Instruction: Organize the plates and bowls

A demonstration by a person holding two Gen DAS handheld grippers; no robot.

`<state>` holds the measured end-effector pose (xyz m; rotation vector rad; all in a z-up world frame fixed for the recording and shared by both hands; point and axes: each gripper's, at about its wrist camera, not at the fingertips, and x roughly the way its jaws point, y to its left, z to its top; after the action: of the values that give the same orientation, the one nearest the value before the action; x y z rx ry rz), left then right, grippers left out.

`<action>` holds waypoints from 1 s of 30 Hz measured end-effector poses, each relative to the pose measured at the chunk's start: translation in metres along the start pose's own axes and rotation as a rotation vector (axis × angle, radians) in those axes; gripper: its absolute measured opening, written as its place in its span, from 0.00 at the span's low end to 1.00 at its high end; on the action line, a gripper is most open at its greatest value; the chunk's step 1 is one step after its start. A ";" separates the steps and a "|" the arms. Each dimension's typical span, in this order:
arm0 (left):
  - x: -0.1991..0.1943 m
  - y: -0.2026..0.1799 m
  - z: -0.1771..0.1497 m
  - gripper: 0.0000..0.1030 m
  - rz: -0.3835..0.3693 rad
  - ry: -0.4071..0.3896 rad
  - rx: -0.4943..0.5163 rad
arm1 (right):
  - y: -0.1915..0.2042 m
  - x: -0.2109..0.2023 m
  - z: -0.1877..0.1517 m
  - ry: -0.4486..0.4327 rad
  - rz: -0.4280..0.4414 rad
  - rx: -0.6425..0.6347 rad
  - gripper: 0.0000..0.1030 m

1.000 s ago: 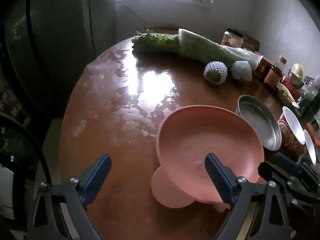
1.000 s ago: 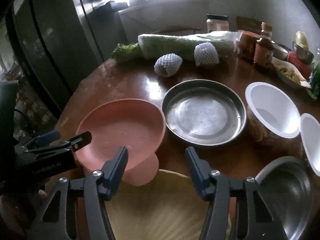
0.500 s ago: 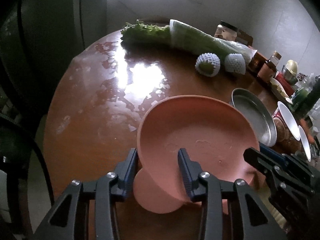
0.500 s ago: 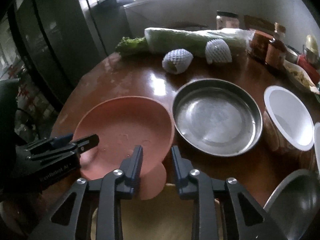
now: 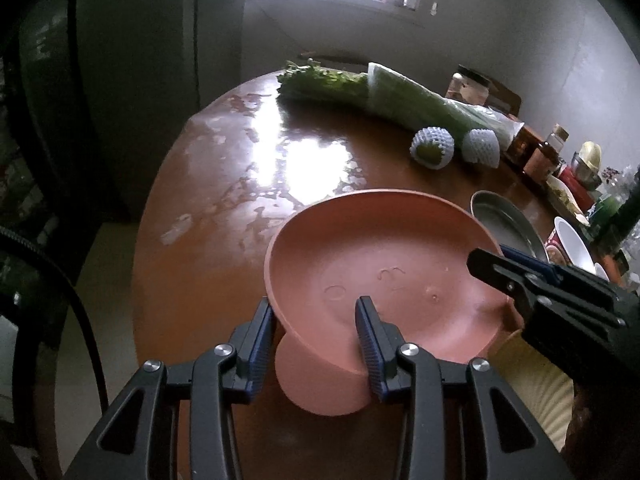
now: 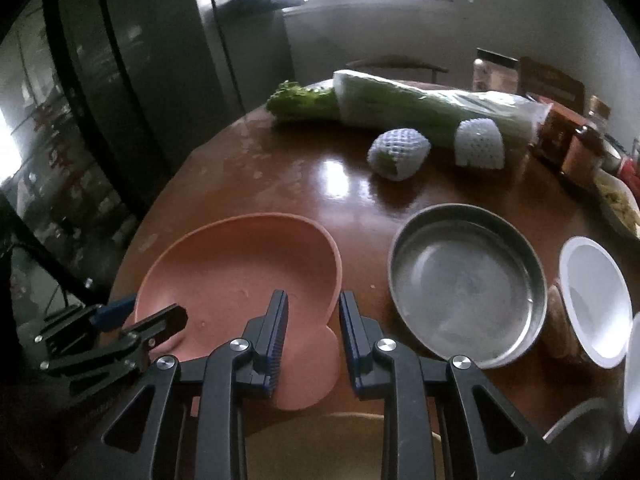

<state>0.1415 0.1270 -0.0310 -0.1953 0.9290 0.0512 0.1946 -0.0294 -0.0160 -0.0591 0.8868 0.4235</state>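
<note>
A pink footed bowl (image 5: 384,272) sits tilted at the near edge of the round brown table (image 5: 224,240). My left gripper (image 5: 314,322) is shut on its near rim, one pad inside the bowl and one outside. In the right wrist view the same pink bowl (image 6: 240,272) has its right-hand rim pinched by my right gripper (image 6: 314,320), which is shut on it. Each gripper shows in the other's view: the right gripper (image 5: 516,276) at the bowl's right edge, the left gripper (image 6: 136,320) at its left. A steel plate (image 6: 468,284) lies right of the bowl.
A pale yellow plate (image 6: 336,440) lies just under my right gripper. White bowls (image 6: 592,300) and a steel bowl (image 6: 580,432) crowd the right side. A long cabbage (image 5: 416,100), two net-wrapped fruits (image 5: 432,148) and jars (image 5: 540,156) line the back.
Both grippers went from wide open to shut on the pink bowl's rim. Both views have shifted a little, so the bowl now sits more central between the fingers.
</note>
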 end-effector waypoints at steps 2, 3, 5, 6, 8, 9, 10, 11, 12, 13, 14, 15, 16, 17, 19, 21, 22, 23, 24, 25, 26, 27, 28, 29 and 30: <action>-0.003 0.002 -0.003 0.40 0.015 -0.006 -0.008 | 0.003 0.003 0.002 0.003 0.003 -0.013 0.26; -0.004 0.002 -0.004 0.40 0.017 -0.008 -0.012 | 0.003 0.005 0.003 0.007 0.008 -0.016 0.26; -0.005 0.003 -0.007 0.40 0.019 -0.006 -0.021 | 0.004 0.007 0.003 0.008 0.010 -0.019 0.26; -0.004 0.002 -0.008 0.40 0.020 -0.004 -0.019 | 0.005 0.008 0.003 0.009 0.007 -0.029 0.26; -0.005 -0.001 -0.012 0.40 0.025 -0.003 -0.016 | 0.005 0.013 0.002 0.022 -0.008 -0.033 0.26; -0.006 -0.003 -0.013 0.40 0.027 -0.002 -0.009 | 0.004 0.015 0.002 0.027 -0.010 -0.033 0.26; -0.006 -0.005 -0.015 0.40 0.025 -0.001 -0.002 | 0.002 0.018 0.002 0.032 -0.013 -0.030 0.26; -0.007 -0.006 -0.017 0.40 0.021 0.001 0.003 | 0.001 0.019 0.001 0.035 -0.020 -0.032 0.26; -0.007 -0.008 -0.019 0.40 0.020 0.002 0.004 | 0.000 0.020 0.000 0.038 -0.025 -0.035 0.26; -0.008 -0.010 -0.020 0.40 0.019 0.004 0.008 | -0.001 0.021 0.000 0.042 -0.031 -0.036 0.26; -0.008 -0.012 -0.022 0.40 0.018 0.007 0.017 | -0.002 0.023 0.000 0.042 -0.033 -0.035 0.26; -0.008 -0.013 -0.024 0.40 0.005 0.009 0.021 | -0.003 0.023 0.000 0.042 -0.033 -0.035 0.26; -0.008 -0.015 -0.025 0.40 -0.001 0.017 0.025 | -0.004 0.023 0.000 0.042 -0.032 -0.034 0.26; -0.008 -0.018 -0.027 0.40 0.003 0.019 0.030 | -0.004 0.023 0.000 0.043 -0.028 -0.034 0.26; -0.009 -0.021 -0.028 0.40 0.002 0.016 0.040 | -0.003 0.023 0.000 0.036 -0.052 -0.054 0.26; -0.009 -0.021 -0.029 0.40 -0.002 0.014 0.035 | -0.003 0.023 0.000 0.032 -0.064 -0.065 0.26; -0.009 -0.021 -0.028 0.40 -0.003 0.014 0.032 | -0.003 0.023 0.000 0.032 -0.061 -0.060 0.26; -0.009 -0.021 -0.028 0.40 -0.002 0.015 0.032 | -0.004 0.023 0.000 0.032 -0.057 -0.056 0.26; -0.009 -0.020 -0.028 0.40 -0.002 0.014 0.031 | -0.004 0.023 -0.001 0.031 -0.055 -0.057 0.27; -0.010 -0.020 -0.029 0.40 0.000 0.013 0.030 | -0.003 0.023 -0.001 0.034 -0.058 -0.066 0.27; -0.010 -0.021 -0.029 0.40 0.004 0.014 0.033 | -0.002 0.024 -0.001 0.037 -0.060 -0.071 0.27; -0.010 -0.022 -0.029 0.40 0.004 0.014 0.035 | -0.002 0.024 -0.002 0.038 -0.062 -0.074 0.27; -0.010 -0.023 -0.029 0.40 0.005 0.014 0.036 | -0.002 0.024 -0.002 0.037 -0.064 -0.076 0.28; -0.011 -0.023 -0.030 0.40 0.006 0.015 0.036 | -0.001 0.024 -0.002 0.036 -0.063 -0.072 0.28; -0.011 -0.023 -0.029 0.40 0.003 0.017 0.032 | -0.001 0.023 -0.002 0.034 -0.059 -0.069 0.28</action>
<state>0.1148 0.0989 -0.0363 -0.1646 0.9462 0.0377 0.2065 -0.0233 -0.0354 -0.1563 0.9013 0.3988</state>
